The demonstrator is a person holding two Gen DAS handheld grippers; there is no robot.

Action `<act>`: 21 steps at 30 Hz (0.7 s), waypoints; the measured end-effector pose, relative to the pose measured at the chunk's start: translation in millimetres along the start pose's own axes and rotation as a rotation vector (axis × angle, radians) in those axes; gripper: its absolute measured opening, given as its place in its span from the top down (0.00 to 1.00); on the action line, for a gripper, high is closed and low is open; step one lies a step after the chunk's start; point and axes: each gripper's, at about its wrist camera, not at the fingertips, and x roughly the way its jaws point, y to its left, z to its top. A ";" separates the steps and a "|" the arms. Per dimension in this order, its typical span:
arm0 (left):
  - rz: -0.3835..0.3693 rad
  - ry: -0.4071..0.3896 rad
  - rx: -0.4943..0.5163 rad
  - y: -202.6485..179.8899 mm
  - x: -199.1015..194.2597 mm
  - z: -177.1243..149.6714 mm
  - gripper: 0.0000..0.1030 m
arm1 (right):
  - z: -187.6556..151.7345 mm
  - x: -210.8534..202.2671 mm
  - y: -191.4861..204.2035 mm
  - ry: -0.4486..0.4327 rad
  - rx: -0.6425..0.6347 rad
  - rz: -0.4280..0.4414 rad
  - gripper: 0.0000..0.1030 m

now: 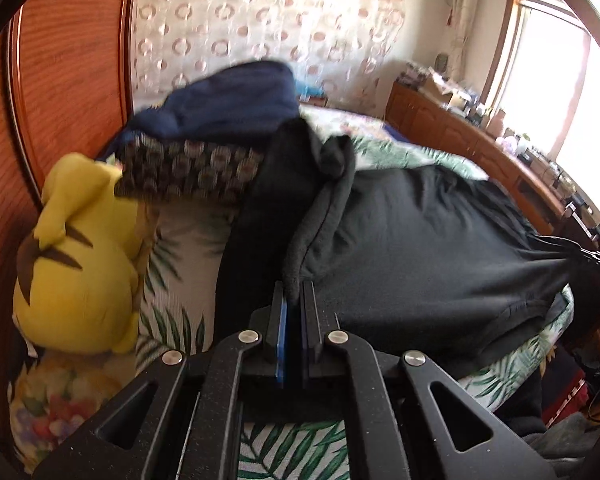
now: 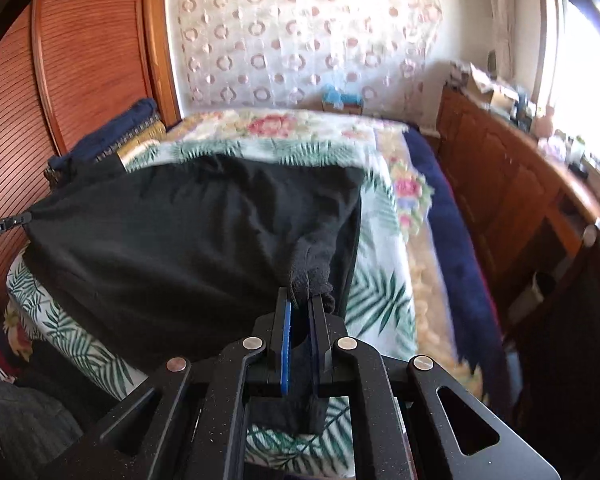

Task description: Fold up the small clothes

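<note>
The bed (image 2: 384,216), covered by a leaf-and-flower bedspread (image 1: 172,264), carries the black garment (image 1: 420,240), which is stretched in the air between the two claws with its far part lying on the bedspread. The main risk, as I judge it, is that the cloth slips out of one claw while it is pulled taut, because each holds only a small bunched corner; the freed side would drop and crumple, and the fold would come out crooked. A second risk is the pile of dark blue and patterned clothes (image 1: 220,132) at the headboard end and the yellow plush toy (image 1: 76,256) just beside it: a swinging edge of the garment could catch on them or drag them over. The garment could also slide off the near edge of the bed. The left claw (image 1: 295,300) has its jaws pressed together, pinching a thick hem of the garment. The right claw (image 2: 302,300) is likewise squeezed tight on a bunched corner, with a bit of cloth hanging down behind the blue pads (image 2: 286,344).
</note>
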 end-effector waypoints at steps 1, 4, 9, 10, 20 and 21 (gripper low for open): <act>0.005 0.014 -0.001 0.4 3.8 -2.9 0.94 | -0.1 5.0 -0.3 0.012 0.007 0.001 0.93; 0.010 0.037 -0.002 -0.3 9.6 -8.6 0.94 | -1.4 20.2 0.7 0.046 0.004 -0.006 0.93; 0.006 0.032 -0.004 1.5 8.9 -9.7 0.94 | 5.8 20.4 -3.1 0.042 0.016 -0.004 0.93; -0.002 0.018 -0.010 1.9 4.5 -8.1 0.94 | 9.5 13.3 -2.9 0.029 0.017 0.003 0.93; 0.009 0.009 -0.004 -0.6 -1.1 -6.9 0.94 | 9.4 -5.1 3.1 0.058 -0.016 -0.008 0.93; 0.009 0.010 -0.006 0.0 0.1 -8.0 0.94 | 5.4 2.3 2.9 0.076 -0.013 -0.013 0.93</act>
